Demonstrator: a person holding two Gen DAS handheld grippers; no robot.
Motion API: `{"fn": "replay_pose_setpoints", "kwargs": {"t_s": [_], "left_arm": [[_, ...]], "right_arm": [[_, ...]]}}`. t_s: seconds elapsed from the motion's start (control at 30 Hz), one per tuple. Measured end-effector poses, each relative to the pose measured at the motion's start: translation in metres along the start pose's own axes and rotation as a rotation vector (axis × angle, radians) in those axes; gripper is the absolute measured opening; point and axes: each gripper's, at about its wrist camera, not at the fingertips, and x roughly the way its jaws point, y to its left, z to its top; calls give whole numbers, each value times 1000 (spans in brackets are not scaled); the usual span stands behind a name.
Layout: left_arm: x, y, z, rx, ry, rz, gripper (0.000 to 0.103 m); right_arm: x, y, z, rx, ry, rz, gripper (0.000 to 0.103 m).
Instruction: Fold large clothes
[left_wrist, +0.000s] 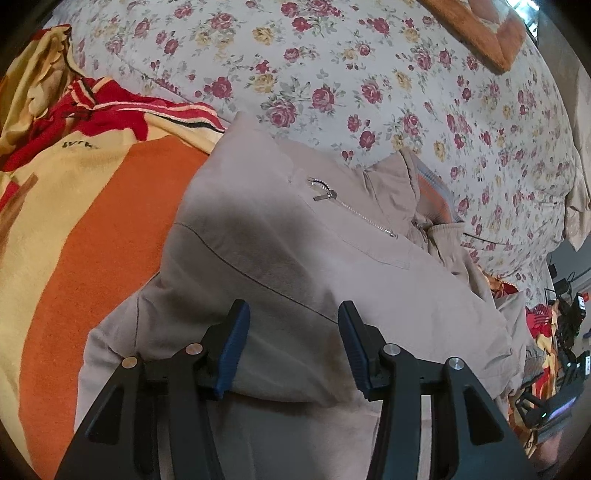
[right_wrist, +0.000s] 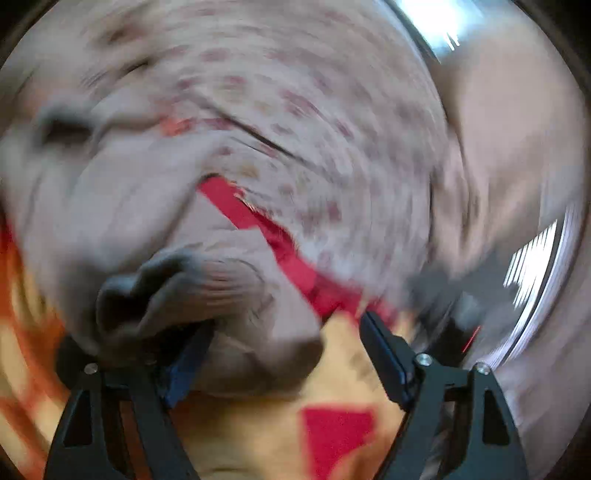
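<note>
A beige zip jacket (left_wrist: 295, 236) lies partly folded on the bed, collar toward the upper right. My left gripper (left_wrist: 293, 308) is low over its near fold. The blue pads (left_wrist: 232, 350) stand a hand's width apart and the cloth lies smooth between them, not pinched. The right wrist view is badly blurred. There my right gripper (right_wrist: 286, 325) is wide open. A beige ribbed cuff (right_wrist: 221, 291) of the jacket drapes over its left finger. The right finger (right_wrist: 388, 354) is bare, over the yellow and red cloth (right_wrist: 332, 428).
A floral bedsheet (left_wrist: 332, 74) covers the bed beyond the jacket. An orange, yellow and red blanket (left_wrist: 92, 221) lies to the left under the jacket's edge. An orange cushion (left_wrist: 476, 33) sits at the far top. Dark equipment (left_wrist: 565, 332) stands off the bed's right side.
</note>
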Motion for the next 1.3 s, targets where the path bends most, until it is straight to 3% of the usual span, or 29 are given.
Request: {"fn": "replay_pose_setpoints", "kwargs": {"t_s": [0.1,0.2,0.23,0.33,0.43,0.53,0.6,0.63,0.73,0.87,1.07,1.13,1.3], "left_arm": [[1,-2,0,9,1,5,40],[1,-2,0,11,0,5,40],[1,-2,0,11,0,5,40],[2,-3,0,17,-1,10,41],[1,-3,0,18,-1,10,41],[1,-1,0,12,1,3,41],[1,-1,0,7,2,-2,41],[1,0,0,5,2,-4,41],[0,0,-1,4,1,-6,41],[-3,0,-2,6,-7,-6,41],[-19,-3,-4,26,-47,-35,41],[-29,-4,-4,43,-75,-55,41],[-57,-8,-1,114,-146,-44,41]], "right_arm": [[4,10,0,-182,-26,67,91],[16,1,3,-197,-24,212,77],[20,-3,5,-179,-11,256,68],[33,-11,5,-77,66,431,28],[40,-41,-3,175,87,572,21],[46,-101,-37,633,47,715,18],[49,-137,-69,946,2,756,18],[49,-158,-93,1147,-30,756,18],[46,-190,-136,1502,-73,733,18],[42,-187,-147,1726,-37,713,18],[5,-129,-121,1803,-89,606,16],[-5,-108,-104,1755,-50,557,16],[-4,-100,-65,1624,-13,519,16]]}}
